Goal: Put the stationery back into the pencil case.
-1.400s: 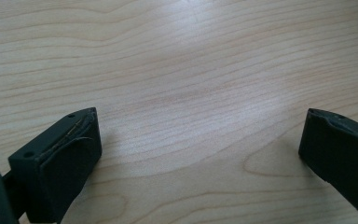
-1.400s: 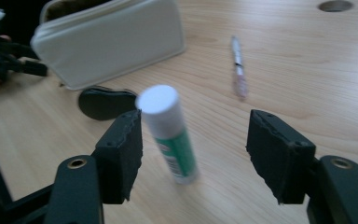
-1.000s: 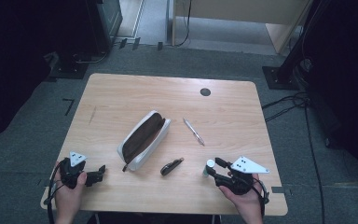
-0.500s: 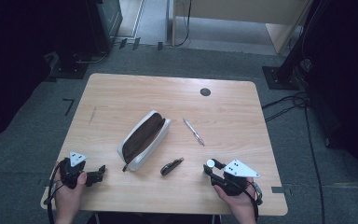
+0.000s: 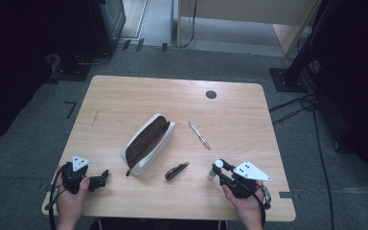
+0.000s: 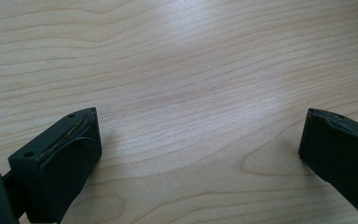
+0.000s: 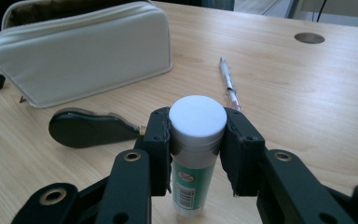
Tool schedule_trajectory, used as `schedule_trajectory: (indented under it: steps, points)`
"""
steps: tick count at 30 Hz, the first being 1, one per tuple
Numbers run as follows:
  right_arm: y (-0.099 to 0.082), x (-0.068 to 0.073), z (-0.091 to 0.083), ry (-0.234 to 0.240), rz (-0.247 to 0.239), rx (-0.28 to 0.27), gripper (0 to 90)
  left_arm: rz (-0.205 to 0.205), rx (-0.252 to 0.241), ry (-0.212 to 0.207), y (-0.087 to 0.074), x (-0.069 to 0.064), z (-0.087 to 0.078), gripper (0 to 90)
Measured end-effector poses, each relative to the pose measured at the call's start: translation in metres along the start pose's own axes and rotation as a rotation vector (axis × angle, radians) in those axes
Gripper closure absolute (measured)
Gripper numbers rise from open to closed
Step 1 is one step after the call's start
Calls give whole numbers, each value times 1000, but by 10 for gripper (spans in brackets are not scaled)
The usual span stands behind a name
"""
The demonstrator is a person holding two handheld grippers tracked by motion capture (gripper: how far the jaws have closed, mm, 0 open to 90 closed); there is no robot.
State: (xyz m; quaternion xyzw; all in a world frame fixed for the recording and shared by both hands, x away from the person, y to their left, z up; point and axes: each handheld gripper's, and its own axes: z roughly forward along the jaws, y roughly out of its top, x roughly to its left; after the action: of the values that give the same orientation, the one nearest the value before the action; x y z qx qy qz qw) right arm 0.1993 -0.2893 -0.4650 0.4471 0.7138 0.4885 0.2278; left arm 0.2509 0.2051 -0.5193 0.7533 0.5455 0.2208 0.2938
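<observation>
While both rest low:
Right gripper: jaws pinching upright glue stick.
Left gripper: jaws spread over table.

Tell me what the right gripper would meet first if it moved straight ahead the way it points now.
Probably the dark flat object, just ahead and slightly left of the right gripper, which holds a glue stick. Beyond lies the white pouch. Depth is uncertain.

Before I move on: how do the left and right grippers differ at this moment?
The left gripper has its jaws wide apart over bare table; the right gripper is clamped on an upright glue stick. The left sits near the table's left front corner, the right near the right front. Both are hand-held.
</observation>
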Motion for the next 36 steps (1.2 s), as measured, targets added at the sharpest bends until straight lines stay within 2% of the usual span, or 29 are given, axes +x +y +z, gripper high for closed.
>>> schedule_trajectory:
  steps: [11, 16, 23, 36]
  points:
    - [22, 8, 0, 41, 9, -51, 658, -1, 0, -1, 0, 0, 0, 0]
    - [35, 15, 5, 68, 15, -65, 658, -1, 0, -1, 0, 0, 0, 0]
    - [52, 27, 12, 97, -10, -76, 658, -1, 0, -1, 0, 0, 0, 0]
    - [72, 45, 29, 153, -16, -105, 658, 5, 1, -6, 0, 0, 0, 0]
